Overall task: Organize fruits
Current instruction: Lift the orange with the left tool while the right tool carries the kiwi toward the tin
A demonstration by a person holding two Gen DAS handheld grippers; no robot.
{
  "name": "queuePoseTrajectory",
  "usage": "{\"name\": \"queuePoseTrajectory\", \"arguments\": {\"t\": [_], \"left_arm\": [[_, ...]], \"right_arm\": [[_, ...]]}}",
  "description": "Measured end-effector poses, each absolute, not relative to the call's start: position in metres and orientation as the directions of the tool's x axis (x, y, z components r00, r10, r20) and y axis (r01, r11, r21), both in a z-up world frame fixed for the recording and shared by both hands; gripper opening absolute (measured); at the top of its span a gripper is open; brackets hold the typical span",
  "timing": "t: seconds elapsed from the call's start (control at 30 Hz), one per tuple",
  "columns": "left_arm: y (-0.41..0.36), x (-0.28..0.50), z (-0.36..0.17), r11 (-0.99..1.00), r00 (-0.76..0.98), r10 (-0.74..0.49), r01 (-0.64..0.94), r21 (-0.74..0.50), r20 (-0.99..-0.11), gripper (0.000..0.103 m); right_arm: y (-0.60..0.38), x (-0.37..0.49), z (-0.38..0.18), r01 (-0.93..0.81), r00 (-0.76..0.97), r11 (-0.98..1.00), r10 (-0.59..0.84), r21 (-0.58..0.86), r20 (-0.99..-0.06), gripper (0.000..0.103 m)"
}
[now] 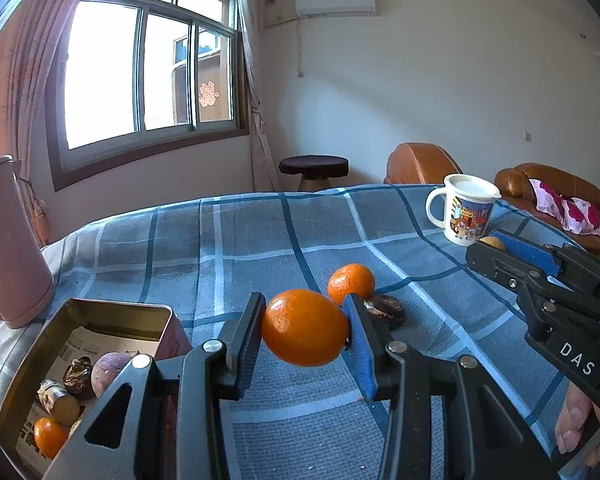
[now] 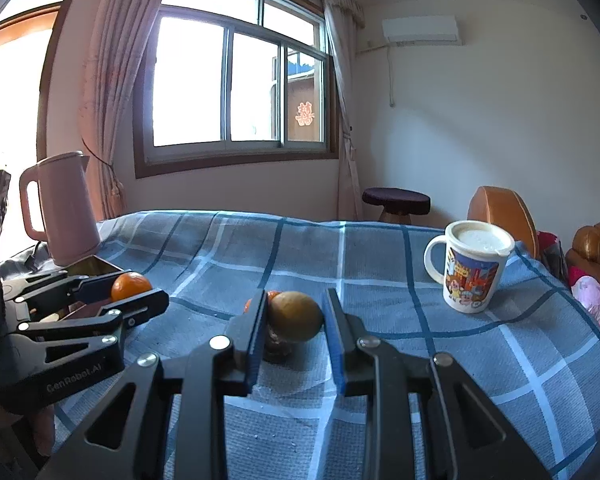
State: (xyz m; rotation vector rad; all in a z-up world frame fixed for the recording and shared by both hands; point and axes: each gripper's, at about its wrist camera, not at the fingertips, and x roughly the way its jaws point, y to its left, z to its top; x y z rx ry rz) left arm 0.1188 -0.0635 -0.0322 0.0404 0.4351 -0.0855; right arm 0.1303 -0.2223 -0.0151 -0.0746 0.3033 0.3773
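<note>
Now clamped in the left hand-held gripper (image 1: pixel 305 334): an orange fruit (image 1: pixel 305 333), lifted clear of the checked tabletop (image 1: pixel 236 240), likely bound for the metal tin (image 1: pixel 100 312) just to its left, already holding several fruits. Pinched in the right hand-held gripper (image 2: pixel 295 316): a yellow-brown fruit (image 2: pixel 296 315), raised likewise. Left on the cloth: a small orange (image 1: pixel 351 283) touching a dark fruit (image 1: pixel 386 310). Nearby, a pink kettle (image 2: pixel 66 208) behind the tin, a cartoon mug (image 2: pixel 474 266) well apart. No obstacle between the orange fruit and the tin.

Black left gripper (image 1: pixel 305 338), blue pads, silver screws
</note>
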Motion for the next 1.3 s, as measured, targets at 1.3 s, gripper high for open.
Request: {"name": "queuePoseTrajectory", "arguments": {"t": [1.3], "left_arm": [[-0.052,0.094,-0.029,0.998,0.916,-0.049,0.064,0.026,-0.399,0.042]], "right_arm": [[-0.198,0.111,-0.013,-0.423,0.882,0.9,0.381,-0.106,-0.278,0.031]]}}
